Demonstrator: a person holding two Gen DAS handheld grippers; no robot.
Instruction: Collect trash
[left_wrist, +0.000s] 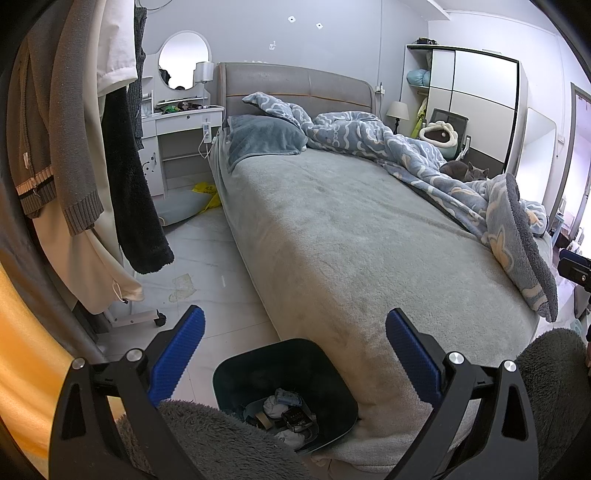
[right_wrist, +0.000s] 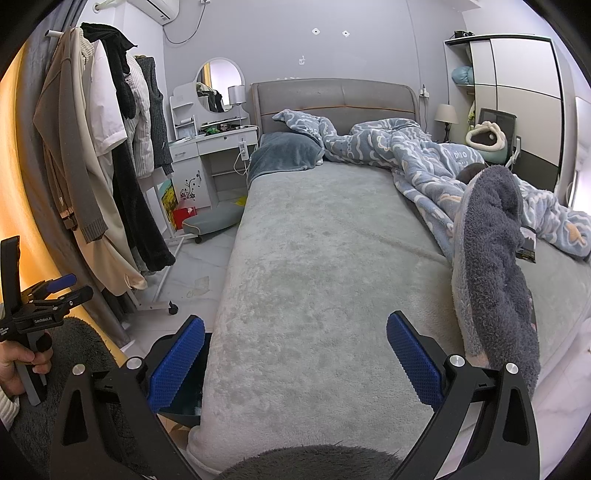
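Two gaping grippers (left_wrist: 294, 345) (right_wrist: 295, 347), bin (left_wrist: 240, 373), bed (left_wrist: 351, 229)

The bed (left_wrist: 332, 229) is covered in plain pale grey-green plush, with a grey headboard (left_wrist: 295, 85) trimmed in a thin orange line. The quilt (left_wrist: 369, 136) along the bed's right edge is light blue with white cloud swirls. The pillow (left_wrist: 264, 138) is slate blue. The bin (left_wrist: 284, 395) is black. Both tools have blue ribbed pads (left_wrist: 177, 365) on black arms. The floor (left_wrist: 214, 251) is white tile.
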